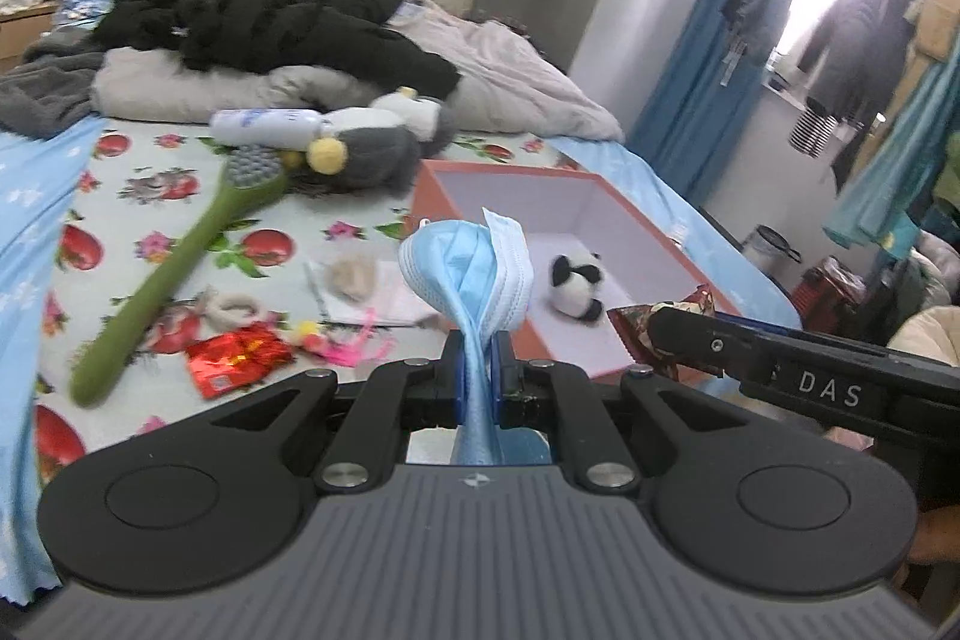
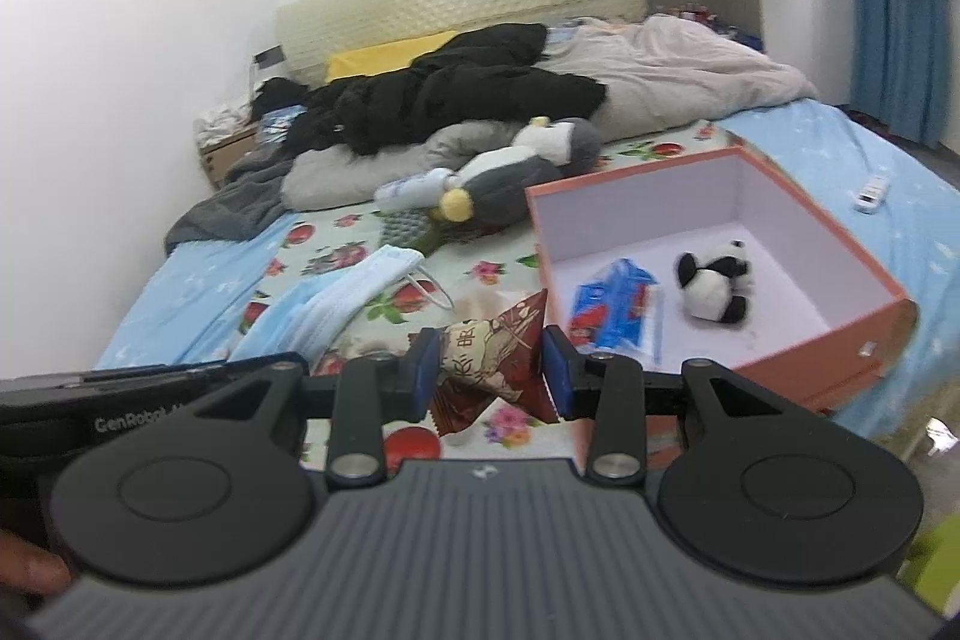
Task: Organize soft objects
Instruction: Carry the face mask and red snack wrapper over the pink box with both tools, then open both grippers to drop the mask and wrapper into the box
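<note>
Two tongs are at work over the bed (image 1: 150, 172), and we see both gripping something. Our left tongs (image 1: 478, 370) are clenched on a bunch of blue face masks (image 1: 468, 268), which stand up out of the pads and fan open above them; in the right wrist view the same masks (image 2: 336, 298) stretch out to the left of the snack packet. Our right tongs (image 2: 489, 370) are clamped on a dark red snack packet (image 2: 492, 358), squeezed between the blue pads, and in the left wrist view that packet (image 1: 645, 325) hangs at the near corner of the box. We see an open orange box (image 2: 840, 250) with a white inside lying on the bed's flowered sheet, just ahead of both tongs. Inside it a small panda toy (image 2: 717, 286) lies towards the right, and a blue tissue pack (image 2: 615, 307) lies beside it on the left, apart from it. Behind the box we see a grey plush penguin (image 1: 372, 142) with a white bottle (image 1: 264, 124) against it, and a green long-handled brush (image 1: 174, 268) slanting across the sheet. Near the brush's handle end lie a red foil packet (image 1: 237, 358) and some small pink and cream bits we cannot make out. Black clothes (image 1: 270, 28) and a pale quilt (image 2: 672, 64) are heaped at the head of the bed.
</note>
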`<state>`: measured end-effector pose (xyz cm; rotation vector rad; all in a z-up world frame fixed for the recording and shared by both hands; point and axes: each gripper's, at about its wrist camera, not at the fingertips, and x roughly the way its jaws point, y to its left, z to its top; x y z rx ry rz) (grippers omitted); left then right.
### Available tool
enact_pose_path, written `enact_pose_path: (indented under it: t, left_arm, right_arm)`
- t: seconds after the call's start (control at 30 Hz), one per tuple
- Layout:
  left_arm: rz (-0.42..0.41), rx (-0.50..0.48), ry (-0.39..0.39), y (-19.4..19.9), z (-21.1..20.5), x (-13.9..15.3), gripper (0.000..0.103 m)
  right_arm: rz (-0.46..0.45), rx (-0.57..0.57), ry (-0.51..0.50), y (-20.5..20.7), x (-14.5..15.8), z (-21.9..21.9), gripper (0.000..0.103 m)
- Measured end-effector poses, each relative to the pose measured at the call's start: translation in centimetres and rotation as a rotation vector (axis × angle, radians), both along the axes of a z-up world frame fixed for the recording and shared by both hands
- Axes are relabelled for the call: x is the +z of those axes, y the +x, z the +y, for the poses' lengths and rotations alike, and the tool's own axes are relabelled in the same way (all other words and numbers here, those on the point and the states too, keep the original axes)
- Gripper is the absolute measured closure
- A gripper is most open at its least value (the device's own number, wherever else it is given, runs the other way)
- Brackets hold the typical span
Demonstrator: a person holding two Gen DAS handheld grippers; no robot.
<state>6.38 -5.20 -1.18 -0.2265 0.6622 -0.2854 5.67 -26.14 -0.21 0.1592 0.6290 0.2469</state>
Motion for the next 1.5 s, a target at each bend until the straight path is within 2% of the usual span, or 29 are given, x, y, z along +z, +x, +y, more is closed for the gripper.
enact_pose_path:
  t: [0.3,0.57,0.93,1.23,1.5]
  left_arm:
    - [0.013,-0.091,-0.020,1.8,-4.0,-0.4,0.093]
    - [0.054,-0.149,-0.046,7.7,-8.2,-1.2,0.093]
    - [0.122,-0.218,-0.016,17.6,-14.6,-3.2,0.093]
    - [0.197,-0.227,0.038,25.1,-18.1,-6.8,0.093]
    - [0.254,-0.228,0.091,29.5,-20.0,-10.5,0.092]
  right_arm:
    - [0.005,-0.096,-0.002,-0.7,-0.4,-3.7,0.062]
    - [0.051,-0.179,0.030,2.2,-2.1,-7.3,0.062]
    - [0.120,-0.246,0.015,9.0,-4.7,-12.4,0.062]
    - [0.175,-0.239,0.037,15.5,-8.1,-14.9,0.062]
    - [0.240,-0.230,0.047,19.9,-11.9,-16.7,0.060]
